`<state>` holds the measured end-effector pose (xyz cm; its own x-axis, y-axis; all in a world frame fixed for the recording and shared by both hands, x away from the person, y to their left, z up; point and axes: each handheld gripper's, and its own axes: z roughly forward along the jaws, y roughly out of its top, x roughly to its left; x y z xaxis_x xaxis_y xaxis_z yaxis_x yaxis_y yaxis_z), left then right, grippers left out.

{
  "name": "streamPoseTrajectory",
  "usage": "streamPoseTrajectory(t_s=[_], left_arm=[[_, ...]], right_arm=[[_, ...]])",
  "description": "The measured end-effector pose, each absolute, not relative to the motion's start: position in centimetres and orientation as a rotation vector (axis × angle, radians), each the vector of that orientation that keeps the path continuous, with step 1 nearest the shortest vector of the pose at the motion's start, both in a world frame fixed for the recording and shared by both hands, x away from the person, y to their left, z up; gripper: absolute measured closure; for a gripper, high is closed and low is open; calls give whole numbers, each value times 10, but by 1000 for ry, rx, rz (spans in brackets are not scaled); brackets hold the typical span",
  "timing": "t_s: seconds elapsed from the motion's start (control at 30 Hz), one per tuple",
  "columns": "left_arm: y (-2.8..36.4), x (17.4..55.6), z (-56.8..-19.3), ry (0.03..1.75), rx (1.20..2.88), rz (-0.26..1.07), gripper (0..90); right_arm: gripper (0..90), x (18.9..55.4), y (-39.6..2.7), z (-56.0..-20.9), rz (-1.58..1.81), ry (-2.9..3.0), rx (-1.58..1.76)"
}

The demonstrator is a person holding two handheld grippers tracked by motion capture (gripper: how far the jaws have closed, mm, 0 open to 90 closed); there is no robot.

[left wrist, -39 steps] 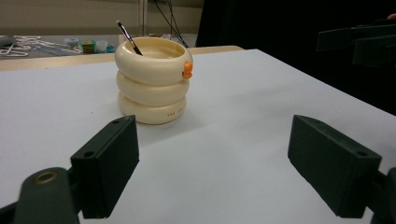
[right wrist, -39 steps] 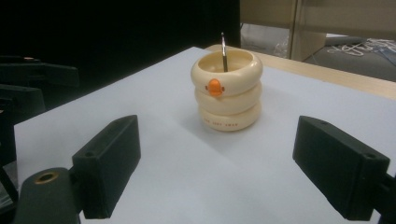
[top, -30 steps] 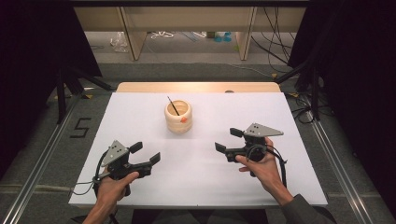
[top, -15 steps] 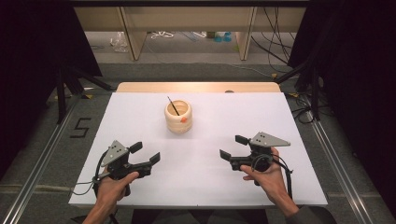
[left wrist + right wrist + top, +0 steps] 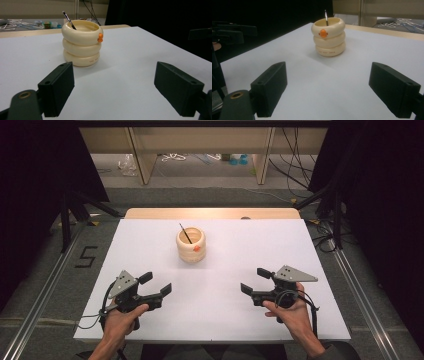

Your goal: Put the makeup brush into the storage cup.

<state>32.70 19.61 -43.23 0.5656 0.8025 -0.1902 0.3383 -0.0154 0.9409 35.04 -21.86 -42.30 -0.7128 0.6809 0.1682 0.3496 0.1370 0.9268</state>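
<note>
Both tongs unchanged; right tongs (image 5: 256, 281) retreated slightly.

- The right gripper (image 5: 255, 281) has moved back toward the person, nearer the front edge of the counter (image 5: 310, 245).
- It is now farther from the cream pot (image 5: 191, 245) than before.
- The right hand (image 5: 292, 307) has pulled back with it.

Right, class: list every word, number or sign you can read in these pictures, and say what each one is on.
"5": dark number on the floor left of the table.
Small printed line on the bottom ring of the cream holder: too small to read.
Nothing else legible.
</note>
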Motion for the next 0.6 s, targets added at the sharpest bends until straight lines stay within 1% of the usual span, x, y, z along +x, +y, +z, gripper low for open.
streamPoseTrajectory(t_s=[0.6], left_arm=[[196,327,-432,983,1605,485,158]], right_arm=[[159,347,-222,-426,1612,2126,1016]])
